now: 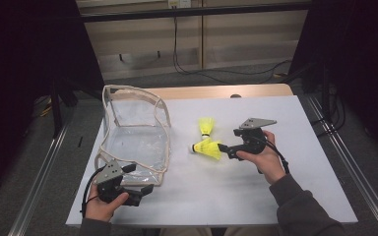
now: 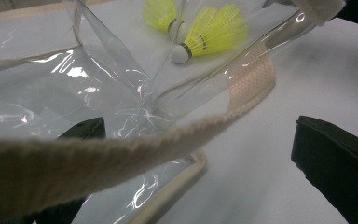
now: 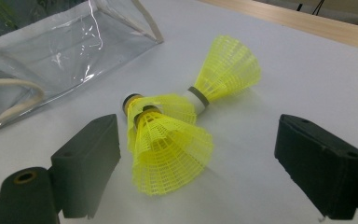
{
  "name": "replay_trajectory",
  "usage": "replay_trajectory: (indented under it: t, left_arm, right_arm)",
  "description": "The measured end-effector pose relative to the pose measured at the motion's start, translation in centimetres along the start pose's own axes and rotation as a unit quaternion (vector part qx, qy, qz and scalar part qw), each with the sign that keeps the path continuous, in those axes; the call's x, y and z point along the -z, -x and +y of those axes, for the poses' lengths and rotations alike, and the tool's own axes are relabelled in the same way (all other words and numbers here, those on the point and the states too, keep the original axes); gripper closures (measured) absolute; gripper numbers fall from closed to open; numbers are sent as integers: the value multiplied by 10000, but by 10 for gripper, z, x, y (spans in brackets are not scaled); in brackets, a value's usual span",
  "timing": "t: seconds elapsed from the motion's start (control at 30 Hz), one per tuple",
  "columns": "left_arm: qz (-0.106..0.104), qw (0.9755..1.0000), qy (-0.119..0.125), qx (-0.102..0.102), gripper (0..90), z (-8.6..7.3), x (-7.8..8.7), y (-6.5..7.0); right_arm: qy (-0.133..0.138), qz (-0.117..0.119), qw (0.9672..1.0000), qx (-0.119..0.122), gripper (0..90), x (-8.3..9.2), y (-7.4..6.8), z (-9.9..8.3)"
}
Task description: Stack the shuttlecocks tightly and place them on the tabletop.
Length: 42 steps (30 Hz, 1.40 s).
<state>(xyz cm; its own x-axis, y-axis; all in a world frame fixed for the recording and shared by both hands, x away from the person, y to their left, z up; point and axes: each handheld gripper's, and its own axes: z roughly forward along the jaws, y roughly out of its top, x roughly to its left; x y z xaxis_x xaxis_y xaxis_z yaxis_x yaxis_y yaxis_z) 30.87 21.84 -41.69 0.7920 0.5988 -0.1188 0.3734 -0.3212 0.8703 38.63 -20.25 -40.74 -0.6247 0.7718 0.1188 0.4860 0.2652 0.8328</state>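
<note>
Two grippers at work: right gripper (image 3: 198,154) spread wide, holding nothing, astride near shuttlecock (image 3: 168,144) on table (image 1: 256,196); left gripper (image 2: 191,154) also open, bag strap (image 2: 121,158) lying loose across. Second shuttlecock (image 3: 226,70) touching behind. Risk: closing on springy skirt, squirting it aside; unpinned clear bag (image 1: 135,130) sagging shut.

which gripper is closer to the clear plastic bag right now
Left. The left gripper sits at the clear plastic bag, its jaws straddling the bag's cloth-trimmed edge. The right gripper is off to the bag's right, open around a yellow shuttlecock.
</note>
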Motion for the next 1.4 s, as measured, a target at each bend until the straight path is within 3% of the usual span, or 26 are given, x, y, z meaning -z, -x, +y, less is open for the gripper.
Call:
replay_trajectory:
  t: [0.87,1.4]
  left_arm:
    - [9,10000,-7,16,34,0,0,0]
    - [-14,10000,15,21,33,0,0,0]
  right_arm:
    - [-222,-88,9997,65,87,-17,6,21]
    - [-305,-179,9994,-29,77,-32,15,35]
